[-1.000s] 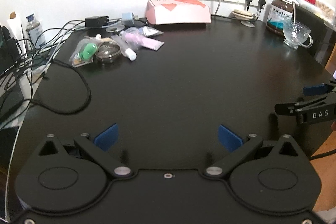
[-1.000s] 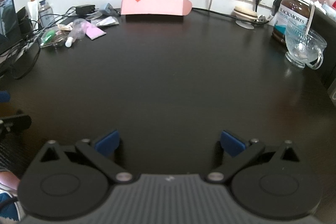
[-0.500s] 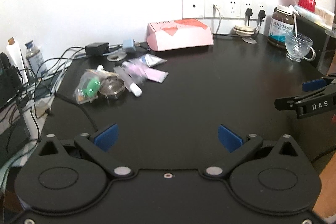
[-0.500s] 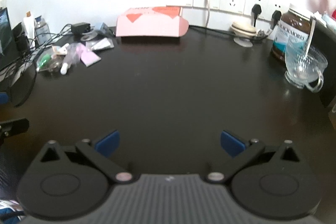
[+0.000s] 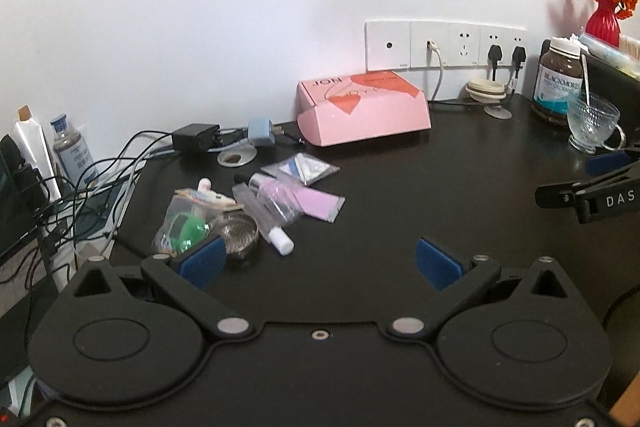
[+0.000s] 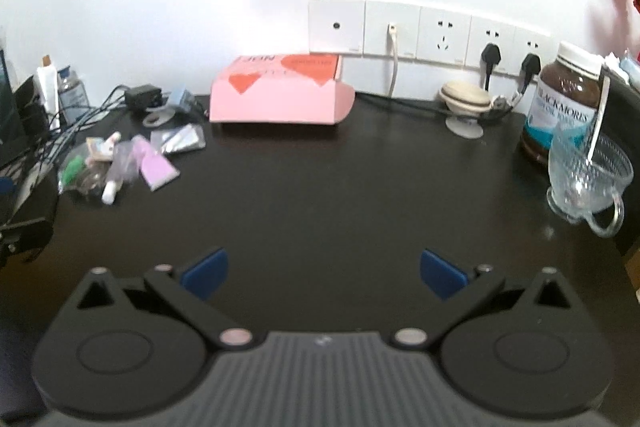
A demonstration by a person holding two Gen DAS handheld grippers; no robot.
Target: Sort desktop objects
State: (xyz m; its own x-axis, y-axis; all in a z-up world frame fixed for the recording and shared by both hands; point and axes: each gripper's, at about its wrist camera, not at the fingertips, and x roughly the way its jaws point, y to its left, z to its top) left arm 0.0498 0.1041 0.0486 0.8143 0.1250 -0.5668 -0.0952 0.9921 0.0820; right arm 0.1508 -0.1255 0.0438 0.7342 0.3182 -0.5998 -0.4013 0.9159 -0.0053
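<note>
At ten o'clock on the table (image 5: pixel 400 195), seen from the left wrist, the small items lie in one loose cluster: a green item in a clear bag (image 5: pixel 182 223), a round metal strainer (image 5: pixel 239 231), a clear tube with a white cap (image 5: pixel 266 217), a pink sachet (image 5: pixel 316 202) and a silver sachet (image 5: pixel 302 167), several touching or overlapping. A pink box (image 5: pixel 362 113) stands beyond them at twelve o'clock, against the wall.

Left tool (image 5: pixel 318 261): released, jaws wide, nothing held; its left pad sits just beside the strainer and bag. Right tool (image 6: pixel 324 273): likewise released and empty, over bare table, well apart from the cluster.

Risks noted:
- Overlapping items: closing on one may drag or lift a neighbour.
- Bags and sachets are thin and slick; a pinch may slip or catch only film.
- The tube is round and may roll when nudged.
- Loose cables (image 5: pixel 100 167) at nine o'clock could snag a tool.
- A glass cup (image 6: pixel 588 179) and brown jar (image 6: pixel 566 103) at two o'clock stand near the right tool's sweep.
</note>
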